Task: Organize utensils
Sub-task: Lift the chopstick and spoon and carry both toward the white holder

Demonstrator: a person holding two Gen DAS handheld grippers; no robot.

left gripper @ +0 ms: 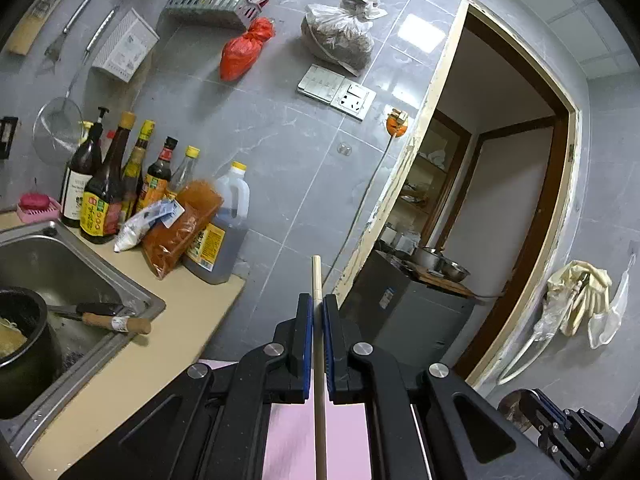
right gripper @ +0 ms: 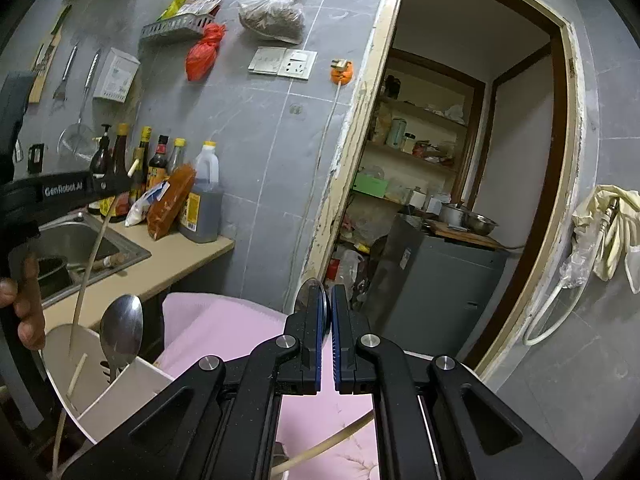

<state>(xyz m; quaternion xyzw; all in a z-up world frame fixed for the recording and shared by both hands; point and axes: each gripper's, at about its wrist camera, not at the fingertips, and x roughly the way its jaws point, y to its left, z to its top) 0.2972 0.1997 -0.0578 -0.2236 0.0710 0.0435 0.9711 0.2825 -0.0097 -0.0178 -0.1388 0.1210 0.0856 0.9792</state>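
My left gripper is shut on a pale wooden chopstick that sticks out past the fingertips. In the right wrist view the same gripper holds that chopstick upright, its lower end in a white utensil holder at the lower left. A metal spoon and another chopstick stand in the holder. My right gripper is shut on a metal spoon, whose bowl shows above the left finger. Another chopstick lies on the pink cloth.
A steel sink holds a black pot and a wooden-handled knife. Sauce bottles and an oil jug line the beige counter. A grey cabinet with pans stands by an open doorway.
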